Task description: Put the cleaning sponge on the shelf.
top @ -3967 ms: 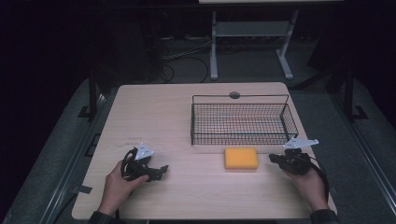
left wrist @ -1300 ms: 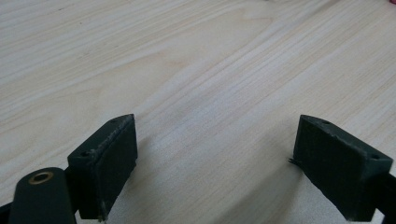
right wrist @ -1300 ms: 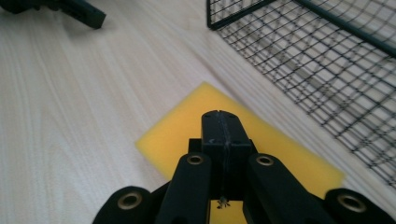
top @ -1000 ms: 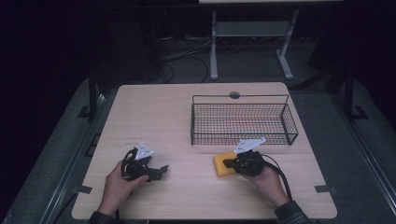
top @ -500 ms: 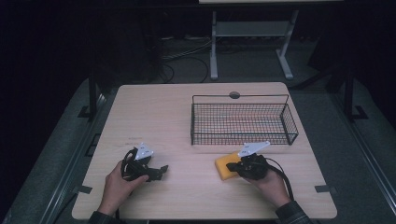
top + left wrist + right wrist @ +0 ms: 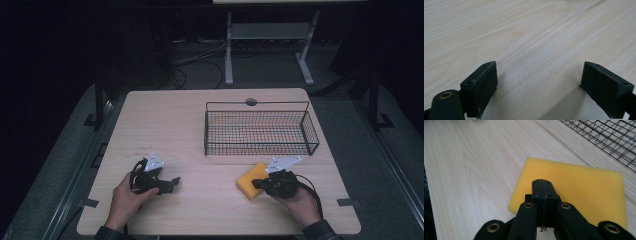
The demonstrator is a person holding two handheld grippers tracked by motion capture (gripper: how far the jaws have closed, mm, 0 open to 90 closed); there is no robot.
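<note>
A yellow sponge (image 6: 247, 183) lies flat on the wooden table (image 6: 165, 120), in front of the black wire basket (image 6: 256, 103). My right gripper (image 6: 257, 184) is shut, its jaws pressed together with nothing between them. In the right gripper view its tip (image 6: 543, 185) sits over the near part of the sponge (image 6: 579, 185), and the basket (image 6: 609, 135) is at the upper right. My left gripper (image 6: 172, 182) rests at the front left of the table. In the left gripper view it (image 6: 539, 85) stands open over bare wood.
The basket is empty and stands at the right rear of the table. A round grommet (image 6: 251, 102) sits behind it. A person's hands hold both grippers near the front edge. Bare tabletop stretches across the left and centre.
My right gripper came in from the far right to the sponge. Over the last second it moved with the sponge toward the front edge, and the sponge turned askew. My left gripper stayed put.
</note>
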